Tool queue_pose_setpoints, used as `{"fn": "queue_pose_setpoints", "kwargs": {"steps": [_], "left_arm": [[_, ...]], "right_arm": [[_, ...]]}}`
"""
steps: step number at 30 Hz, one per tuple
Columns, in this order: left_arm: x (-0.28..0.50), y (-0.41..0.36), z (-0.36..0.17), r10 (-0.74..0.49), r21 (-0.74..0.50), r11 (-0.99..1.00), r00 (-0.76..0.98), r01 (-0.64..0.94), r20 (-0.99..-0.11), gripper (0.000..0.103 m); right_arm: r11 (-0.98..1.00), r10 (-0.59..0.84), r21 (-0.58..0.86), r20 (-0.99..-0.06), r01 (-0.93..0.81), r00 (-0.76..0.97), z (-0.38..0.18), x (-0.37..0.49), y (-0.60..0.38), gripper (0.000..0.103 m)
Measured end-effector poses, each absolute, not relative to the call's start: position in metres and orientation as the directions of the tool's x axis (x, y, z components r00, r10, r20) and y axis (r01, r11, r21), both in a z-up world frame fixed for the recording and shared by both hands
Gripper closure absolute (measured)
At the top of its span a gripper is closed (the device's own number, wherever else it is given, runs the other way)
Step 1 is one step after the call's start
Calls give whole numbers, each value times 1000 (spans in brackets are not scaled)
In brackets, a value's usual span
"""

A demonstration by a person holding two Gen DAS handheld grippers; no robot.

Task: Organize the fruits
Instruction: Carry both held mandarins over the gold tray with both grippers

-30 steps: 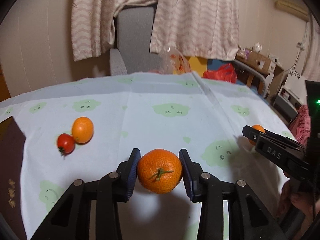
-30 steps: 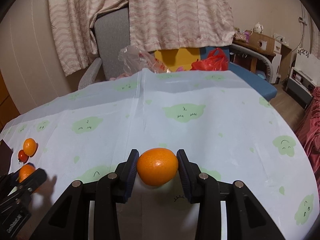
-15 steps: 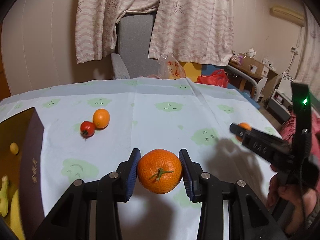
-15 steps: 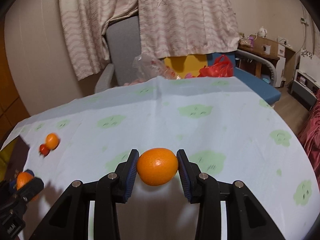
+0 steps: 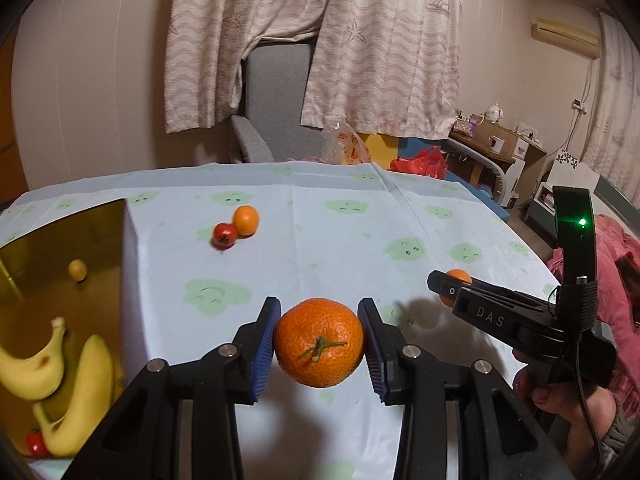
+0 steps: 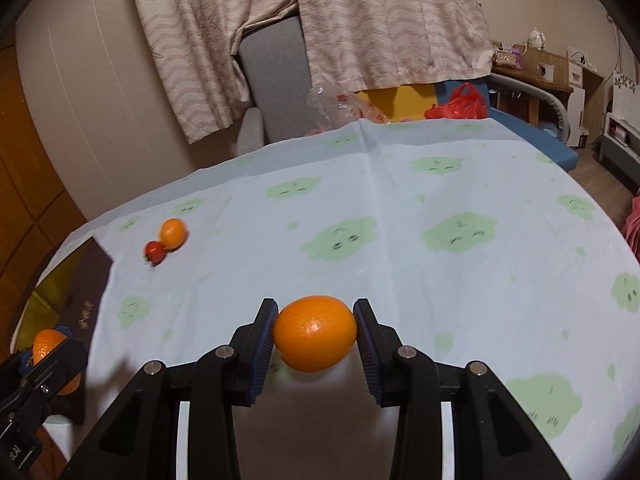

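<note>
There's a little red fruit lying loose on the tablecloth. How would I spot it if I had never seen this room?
Start at the pale blue tablecloth with green cloud faces and find the gold-lined box at its left edge. Just right of the box's far corner, two small fruits touch. The small tomato is the red one with a dark stem cap, smaller than the small orange beside it.

A lived-in home room. A table (image 5: 360,216) under a cloud-print cloth is the centre; behind it stand a grey chair (image 5: 276,96) and hanging laundry (image 5: 360,40). To its right are a cluttered wooden desk (image 5: 496,140) and a wall air conditioner (image 5: 564,34).
</note>
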State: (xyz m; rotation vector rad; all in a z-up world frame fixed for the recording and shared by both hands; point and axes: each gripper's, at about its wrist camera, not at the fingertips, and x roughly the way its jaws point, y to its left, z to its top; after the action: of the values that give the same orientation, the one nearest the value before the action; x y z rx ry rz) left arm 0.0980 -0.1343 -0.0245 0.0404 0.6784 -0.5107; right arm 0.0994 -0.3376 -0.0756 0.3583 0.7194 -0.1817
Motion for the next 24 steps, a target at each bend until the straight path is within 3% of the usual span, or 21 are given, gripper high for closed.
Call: {"fn": "queue_pose_setpoints", "kwargs": {"steps": [24], "left_arm": [[66, 1, -8, -318, -147, 947, 759, 286, -569, 62]], "right_arm": [[955, 128, 286, -633, 76, 764, -48, 82, -220, 63]]}}
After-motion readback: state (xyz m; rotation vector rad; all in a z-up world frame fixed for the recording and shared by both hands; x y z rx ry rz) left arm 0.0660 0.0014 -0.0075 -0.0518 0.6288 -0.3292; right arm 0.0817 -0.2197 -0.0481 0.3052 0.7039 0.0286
